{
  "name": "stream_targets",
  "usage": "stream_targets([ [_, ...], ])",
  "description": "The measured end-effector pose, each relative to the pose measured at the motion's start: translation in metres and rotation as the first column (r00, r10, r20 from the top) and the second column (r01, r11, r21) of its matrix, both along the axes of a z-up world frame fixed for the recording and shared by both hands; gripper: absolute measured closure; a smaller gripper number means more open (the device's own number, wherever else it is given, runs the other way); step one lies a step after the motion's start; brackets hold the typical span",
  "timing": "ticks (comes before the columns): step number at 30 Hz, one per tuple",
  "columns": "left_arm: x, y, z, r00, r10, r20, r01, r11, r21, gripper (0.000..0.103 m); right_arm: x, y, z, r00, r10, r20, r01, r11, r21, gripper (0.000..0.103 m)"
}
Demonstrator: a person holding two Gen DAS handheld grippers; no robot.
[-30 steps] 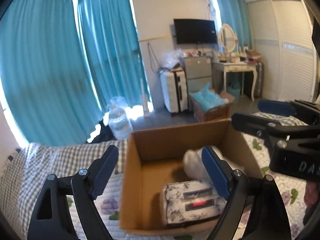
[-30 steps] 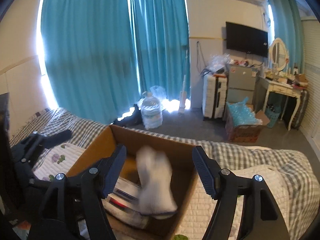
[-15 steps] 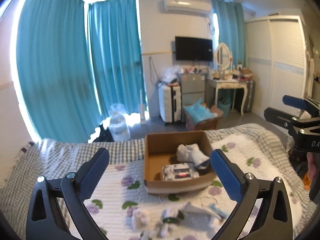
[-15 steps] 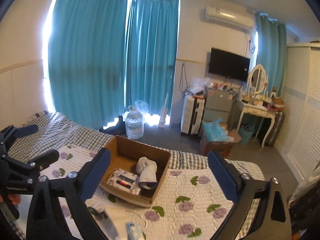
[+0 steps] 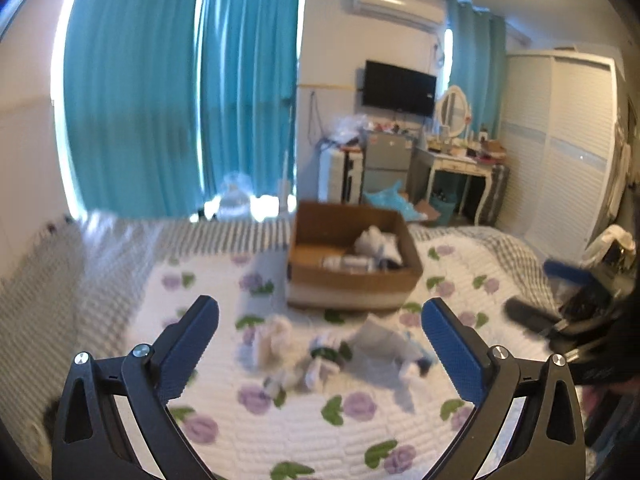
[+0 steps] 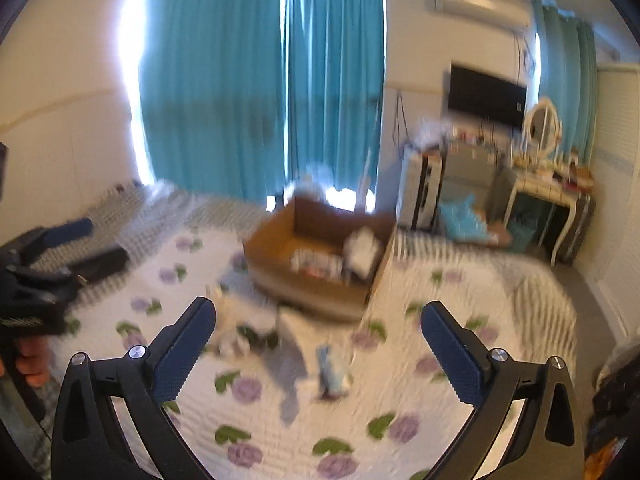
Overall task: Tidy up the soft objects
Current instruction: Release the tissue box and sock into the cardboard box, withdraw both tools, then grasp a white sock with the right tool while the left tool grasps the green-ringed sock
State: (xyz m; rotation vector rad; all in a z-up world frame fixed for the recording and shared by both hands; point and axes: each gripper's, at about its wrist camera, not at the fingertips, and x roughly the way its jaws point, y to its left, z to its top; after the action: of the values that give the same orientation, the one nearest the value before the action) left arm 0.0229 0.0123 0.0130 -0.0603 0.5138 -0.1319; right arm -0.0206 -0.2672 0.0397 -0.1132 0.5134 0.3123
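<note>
- Fingers: we hold the left gripper (image 5: 320,332) and the right gripper (image 6: 318,330) spread wide, nothing between the blue pads.
- Cardboard box (image 5: 352,284): on the floral quilt (image 5: 280,432), ahead of both grippers; white bundle (image 5: 378,242) and a flat packet inside.
- Loose soft items (image 5: 316,356): blurred, scattered on the quilt just before the box.
- Blue-and-white item (image 6: 332,372): on the quilt, near our right gripper.

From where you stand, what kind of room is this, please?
Most likely a bedroom in a home. A bed with a floral quilt fills the foreground, a dressing table with an oval mirror stands by the far wall, and a white wardrobe is on the right.
</note>
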Motion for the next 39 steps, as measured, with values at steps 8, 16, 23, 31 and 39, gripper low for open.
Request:
stream_targets([
  [8,0.021,0.006,-0.109,0.984,0.081,-0.160,-0.078,0.997,0.026,0.000,0.042,0.020,-0.125,0.969,-0.076,-0.237,0.067,0.997,-0.049,0.000],
  [16,0.024,0.003,-0.151,0.967,0.068,-0.244,-0.042,0.993,0.113,0.000,0.078,0.025,-0.202,0.896,-0.107,-0.431,0.113,0.993,-0.012,0.028],
  [23,0.023,-0.004,-0.155,0.969,0.056,-0.241,-0.025,0.991,0.130,0.000,0.099,0.026,-0.216,0.887,-0.114,-0.447,0.142,0.989,0.029,0.067],
  [31,0.021,-0.010,-0.153,0.969,0.049,-0.243,-0.021,0.993,0.118,0.000,0.069,0.017,-0.193,0.916,-0.067,-0.396,0.087,0.996,0.031,0.073],
  [39,0.026,-0.025,-0.130,0.976,0.012,-0.215,0.005,0.997,0.078,0.001,0.036,0.008,-0.138,0.961,0.005,-0.277,0.018,0.997,0.081,0.073],
])
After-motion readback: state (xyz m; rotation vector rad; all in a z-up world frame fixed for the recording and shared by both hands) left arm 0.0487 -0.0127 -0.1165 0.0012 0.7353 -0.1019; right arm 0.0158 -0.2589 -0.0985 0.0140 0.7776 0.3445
